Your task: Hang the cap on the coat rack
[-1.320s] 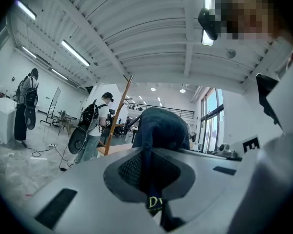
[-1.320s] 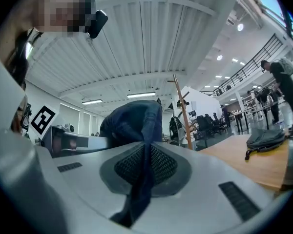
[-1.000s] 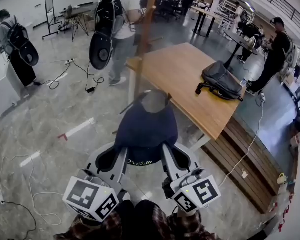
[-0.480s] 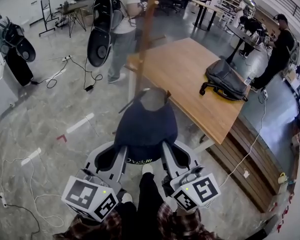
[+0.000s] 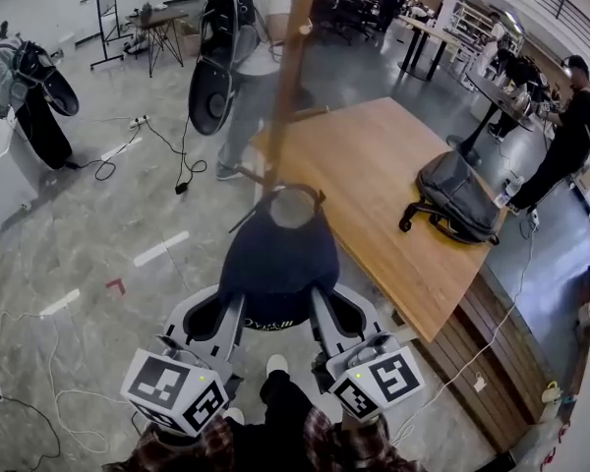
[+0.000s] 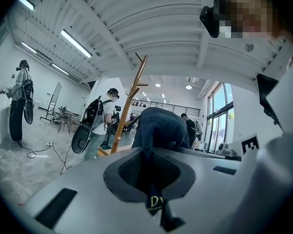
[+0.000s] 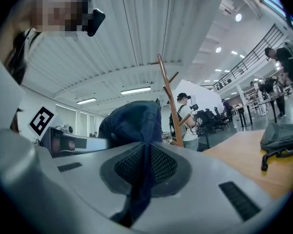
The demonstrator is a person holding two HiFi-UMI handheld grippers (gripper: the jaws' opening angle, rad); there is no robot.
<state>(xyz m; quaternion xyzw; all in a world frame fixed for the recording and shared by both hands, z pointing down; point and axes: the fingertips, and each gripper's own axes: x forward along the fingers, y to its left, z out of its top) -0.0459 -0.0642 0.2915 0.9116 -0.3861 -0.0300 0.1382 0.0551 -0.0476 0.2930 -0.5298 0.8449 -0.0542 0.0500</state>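
A dark blue cap [image 5: 278,261] hangs in the air between my two grippers, crown up. My left gripper [image 5: 228,315] is shut on its left rim, and the cap cloth [image 6: 151,179] shows pinched in its jaws. My right gripper [image 5: 323,311] is shut on the right rim, with the cap cloth [image 7: 142,179] caught between its jaws. The wooden coat rack [image 5: 290,77] stands just beyond the cap, its pole rising past the top of the head view. It appears ahead as the rack [image 6: 128,106] in the left gripper view and as the rack [image 7: 170,101] in the right gripper view.
A wooden table [image 5: 393,195] with a black backpack [image 5: 460,197] stands to the right of the rack. A person with a large black bag [image 5: 216,57] stands behind the rack. Cables [image 5: 39,352] lie on the marble floor at left. Other people stand far left and far right.
The view has shifted a little toward the rack; the cap and both grippers keep their hold and sit slightly higher and nearer the pole. A shoe has come into view below.
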